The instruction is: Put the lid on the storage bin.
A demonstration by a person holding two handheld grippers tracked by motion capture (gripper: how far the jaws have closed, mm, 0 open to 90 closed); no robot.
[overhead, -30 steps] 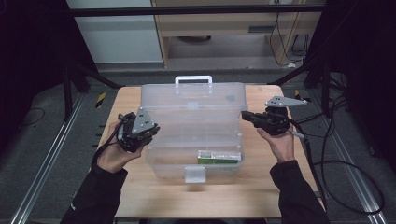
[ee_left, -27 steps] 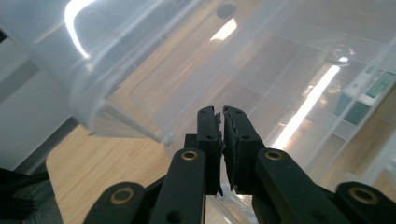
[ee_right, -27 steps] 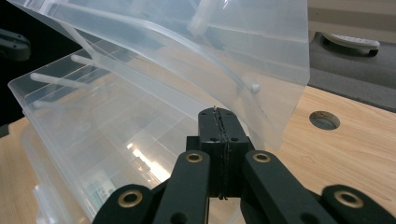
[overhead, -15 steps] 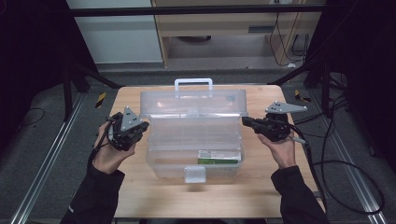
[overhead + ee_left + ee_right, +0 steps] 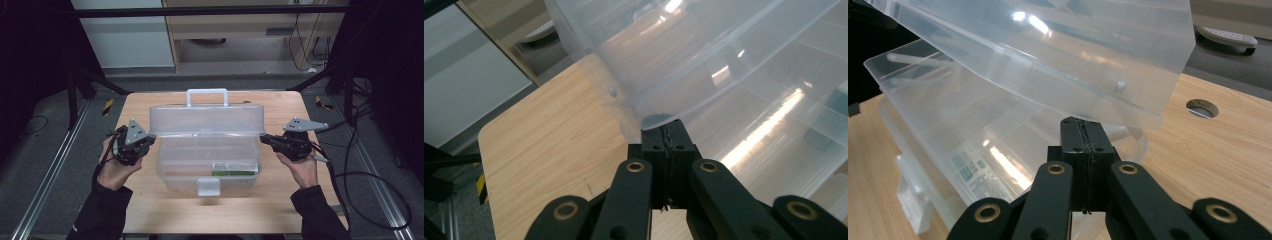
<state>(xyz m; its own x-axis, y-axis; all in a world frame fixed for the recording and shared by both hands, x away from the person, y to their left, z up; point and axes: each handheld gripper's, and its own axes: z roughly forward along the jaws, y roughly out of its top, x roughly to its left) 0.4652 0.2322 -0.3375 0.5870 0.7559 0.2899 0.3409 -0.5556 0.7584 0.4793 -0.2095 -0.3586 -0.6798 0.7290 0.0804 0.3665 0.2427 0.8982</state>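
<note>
The big see-through plastic box with a white handle (image 5: 207,145) sits in the middle of the wooden table (image 5: 150,210), lid half up. My left gripper (image 5: 145,145) and right gripper (image 5: 266,140) are both squeezed shut, holding nothing, touching its ends. It looks light, bendy and slippery, so I'd push under the lid's edge at both ends.

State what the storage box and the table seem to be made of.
Storage box: likely clear, glossy plastic; you see through its walls, and light glints on them. Table: looks like light wood or wood-look laminate, matte, with visible grain.
</note>
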